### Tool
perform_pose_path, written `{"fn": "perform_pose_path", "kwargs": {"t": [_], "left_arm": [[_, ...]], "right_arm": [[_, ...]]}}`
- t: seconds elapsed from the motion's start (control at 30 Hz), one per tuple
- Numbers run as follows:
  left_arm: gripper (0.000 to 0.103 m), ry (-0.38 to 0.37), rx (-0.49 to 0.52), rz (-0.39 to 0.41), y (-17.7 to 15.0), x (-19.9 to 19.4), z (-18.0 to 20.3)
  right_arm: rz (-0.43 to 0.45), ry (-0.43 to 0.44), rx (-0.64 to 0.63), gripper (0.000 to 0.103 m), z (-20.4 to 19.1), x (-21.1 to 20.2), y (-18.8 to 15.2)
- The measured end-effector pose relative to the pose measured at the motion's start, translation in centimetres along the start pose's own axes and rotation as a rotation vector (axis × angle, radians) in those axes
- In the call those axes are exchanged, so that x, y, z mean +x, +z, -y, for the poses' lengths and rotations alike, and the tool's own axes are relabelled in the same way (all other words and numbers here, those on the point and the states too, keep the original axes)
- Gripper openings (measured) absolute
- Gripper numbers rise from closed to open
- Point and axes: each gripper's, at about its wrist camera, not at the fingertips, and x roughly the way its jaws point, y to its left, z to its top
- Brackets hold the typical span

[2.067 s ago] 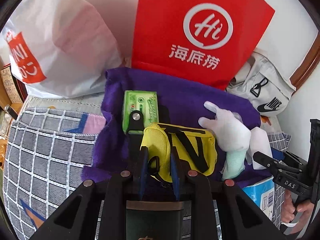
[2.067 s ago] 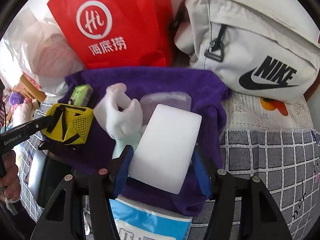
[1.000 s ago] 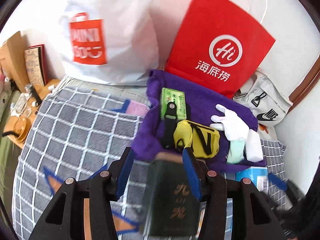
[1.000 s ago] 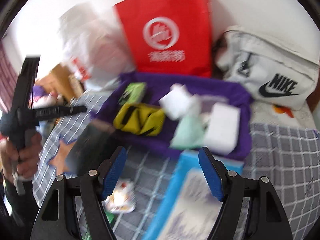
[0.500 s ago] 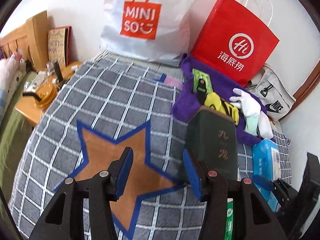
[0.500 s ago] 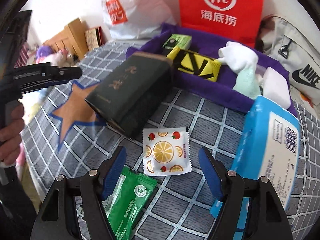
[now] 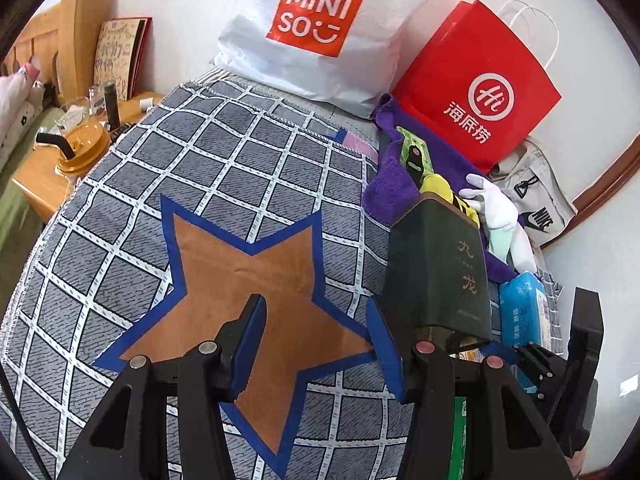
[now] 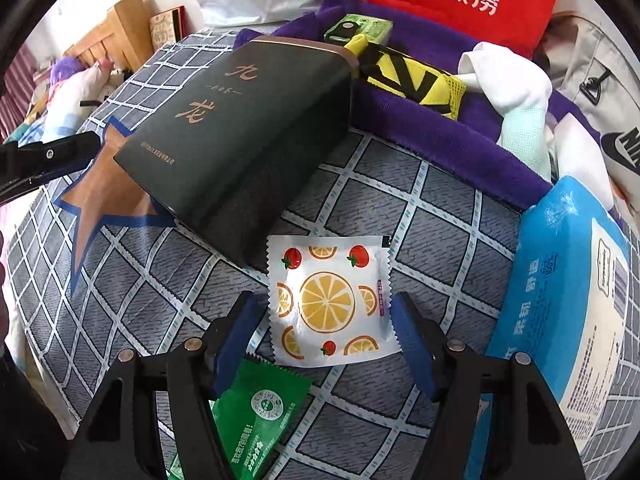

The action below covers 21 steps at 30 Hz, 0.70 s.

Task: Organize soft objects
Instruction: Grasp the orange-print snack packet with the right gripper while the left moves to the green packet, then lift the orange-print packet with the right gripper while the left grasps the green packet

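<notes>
Open passage lies over the checked bedspread [image 7: 224,168] and its brown star patch [image 7: 256,280], bare from the near edge to the white MINISO bag [image 7: 316,36] at the wall. To the right the way is blocked by a dark green box [image 8: 248,128] lying aslant, one end propped on the purple towel [image 8: 440,140]. Between box and blue tissue pack [image 8: 560,300] a narrow strip of bedspread holds a fruit-print sachet [image 8: 328,300] and a green sachet [image 8: 256,408]. A red paper bag [image 7: 476,104] and a grey Nike bag [image 7: 536,204] close the far corner.
</notes>
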Motion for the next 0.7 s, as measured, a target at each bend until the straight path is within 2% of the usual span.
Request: {"fn": "perform_pose_path", "kwargs": {"t": [0.1,0.2,0.23,0.27,0.37,0.5,0.7], "left_arm": [[0.05,-0.007,-0.01,-0.003,-0.1,0.0,-0.4],[0.05,-0.01,-0.01,-0.007,-0.3,-0.2,-0.5],[0.05,-0.011,-0.012,-0.009,-0.4,-0.4,-0.6],[0.05,-0.012,-0.013,-0.009,-0.5,-0.5,-0.6],[0.05,0.001,0.001,-0.006,-1.0,-1.4,-0.5],[0.05,0.024,0.025,-0.007,-1.9,-2.5,0.0],[0.05,0.028,0.06,-0.037,-4.0,-3.2,1.3]], "right_arm": [[0.009,0.008,-0.016,0.059,-0.1,-0.1,-0.1],[0.026,0.009,0.002,0.045,0.2,-0.4,-0.4],[0.03,0.008,0.013,0.035,0.5,-0.6,-0.4],[0.031,0.007,0.029,0.029,0.8,-0.7,-0.4],[0.034,0.029,0.071,0.027,1.9,-1.1,-0.5],[0.081,-0.003,0.075,0.025,1.2,-2.5,-0.9],[0.167,0.012,0.088,0.025,0.0,-6.7,-3.3]]}}
